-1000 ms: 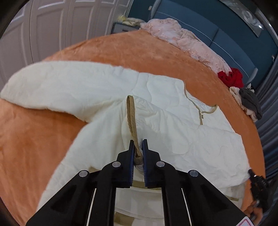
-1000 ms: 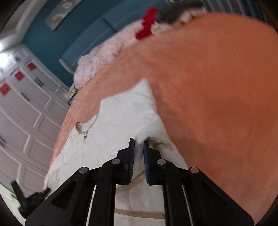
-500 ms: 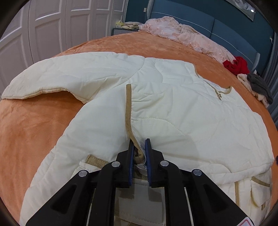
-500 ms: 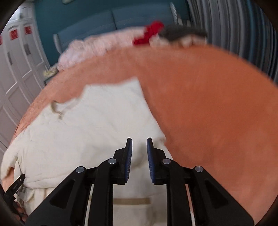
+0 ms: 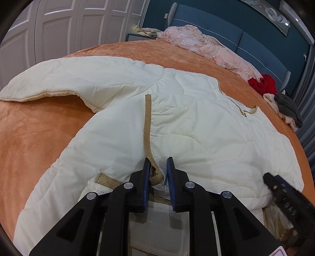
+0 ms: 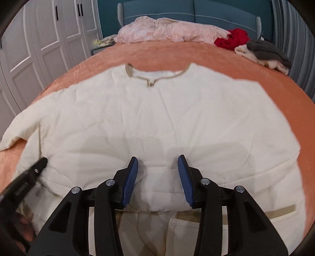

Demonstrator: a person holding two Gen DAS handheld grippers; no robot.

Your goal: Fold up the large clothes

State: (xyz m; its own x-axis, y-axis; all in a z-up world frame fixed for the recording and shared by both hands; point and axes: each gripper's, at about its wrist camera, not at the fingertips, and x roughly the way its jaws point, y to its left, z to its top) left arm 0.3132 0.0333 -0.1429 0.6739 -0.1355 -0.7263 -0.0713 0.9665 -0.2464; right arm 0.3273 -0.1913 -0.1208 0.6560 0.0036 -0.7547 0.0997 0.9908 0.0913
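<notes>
A large cream quilted jacket (image 5: 196, 126) with tan trim lies on the orange bedspread (image 5: 35, 137). One sleeve is folded across its body, the tan cuff (image 5: 147, 122) pointing toward me. My left gripper (image 5: 158, 177) has its jaws a little apart around the cuff end, no longer pinching it. The other sleeve (image 5: 69, 78) stretches out to the left. In the right wrist view the jacket (image 6: 157, 122) lies with its collar (image 6: 151, 76) far from me. My right gripper (image 6: 158, 177) is open and empty over the folded lower edge. Each gripper shows at the edge of the other's view.
A pink lace garment (image 6: 169, 29) lies along the blue headboard (image 6: 206, 9). Red clothing (image 6: 232, 40) and a grey and cream pile (image 6: 265, 55) sit at the far right. White wardrobe doors (image 6: 39, 43) stand to the left. Orange bedspread surrounds the jacket.
The left gripper lowered the sleeve cuff onto the jacket and its jaws parted. The right gripper let go of the fabric, opened wide and swung to face the jacket squarely.
</notes>
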